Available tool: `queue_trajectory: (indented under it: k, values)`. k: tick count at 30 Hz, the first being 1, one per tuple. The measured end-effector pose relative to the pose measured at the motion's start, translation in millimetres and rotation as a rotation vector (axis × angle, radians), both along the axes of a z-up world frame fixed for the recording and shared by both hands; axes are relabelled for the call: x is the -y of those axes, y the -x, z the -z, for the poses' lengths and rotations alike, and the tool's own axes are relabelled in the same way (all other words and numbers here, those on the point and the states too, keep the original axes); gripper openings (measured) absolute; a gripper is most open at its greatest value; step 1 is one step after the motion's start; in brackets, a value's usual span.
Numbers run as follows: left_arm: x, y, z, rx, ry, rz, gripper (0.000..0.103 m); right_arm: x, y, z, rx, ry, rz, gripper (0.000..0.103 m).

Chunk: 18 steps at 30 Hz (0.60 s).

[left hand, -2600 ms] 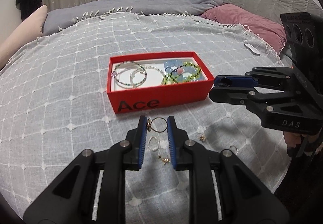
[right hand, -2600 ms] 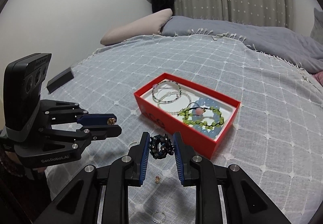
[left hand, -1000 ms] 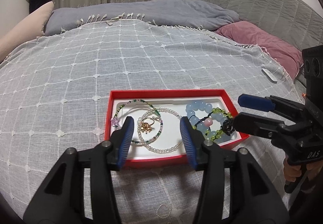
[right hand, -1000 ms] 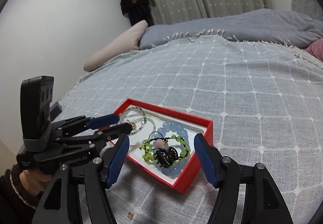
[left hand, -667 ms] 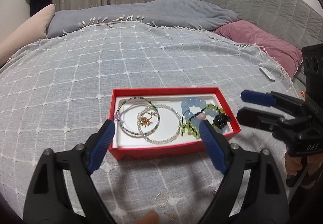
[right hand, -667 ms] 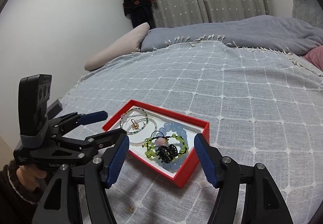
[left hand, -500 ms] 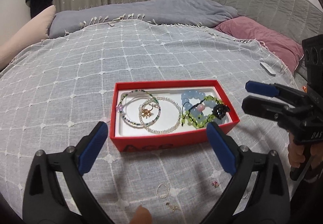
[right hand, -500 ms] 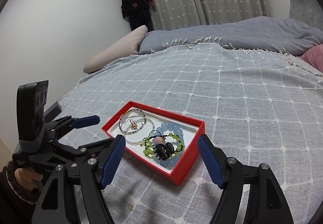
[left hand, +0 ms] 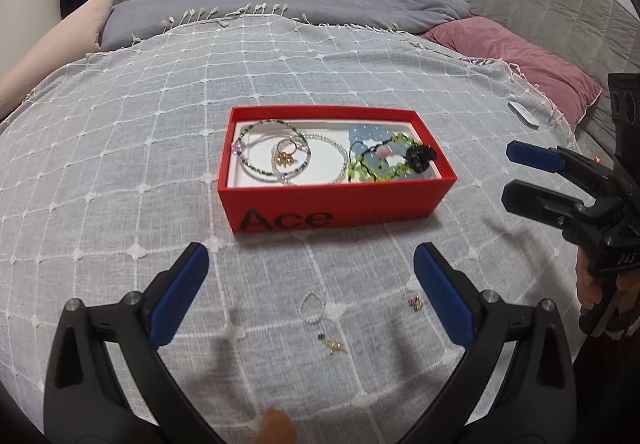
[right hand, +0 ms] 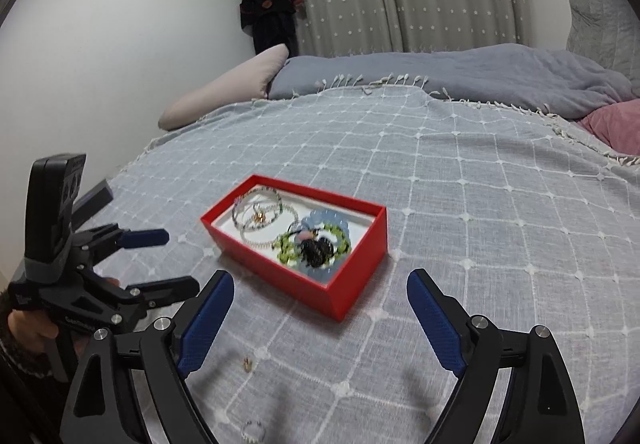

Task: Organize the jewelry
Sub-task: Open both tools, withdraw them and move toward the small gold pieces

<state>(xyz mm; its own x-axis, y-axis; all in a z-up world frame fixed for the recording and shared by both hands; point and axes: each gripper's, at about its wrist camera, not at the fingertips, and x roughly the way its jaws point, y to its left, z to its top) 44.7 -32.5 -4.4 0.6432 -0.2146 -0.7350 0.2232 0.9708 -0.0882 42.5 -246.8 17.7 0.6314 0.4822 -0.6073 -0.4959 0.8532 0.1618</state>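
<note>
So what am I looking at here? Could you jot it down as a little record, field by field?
surface: bed with grey checked cover
container: red box
in box: bead bracelets, black hair tie
loose on cover: small pearl ring, tiny earrings
left gripper: open, empty
right gripper: open, empty

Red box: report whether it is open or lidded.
Open. The red box has no lid on it; bracelets lie exposed on its white floor in both views.
</note>
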Motion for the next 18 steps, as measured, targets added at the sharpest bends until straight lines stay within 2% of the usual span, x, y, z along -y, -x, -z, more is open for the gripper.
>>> queue_trajectory:
  k: [5,18]
  values:
    - [0.9,12.6,3.7,0.001,-0.015,0.016,0.102,3.3,18.5,8.6,0.014,0.080,-0.014,0.090]
    - [-12.5,36.3,30.2,-0.035,-0.026,0.008,0.102,1.6,56.1,45.0,-0.024,0.208,-0.083,0.090]
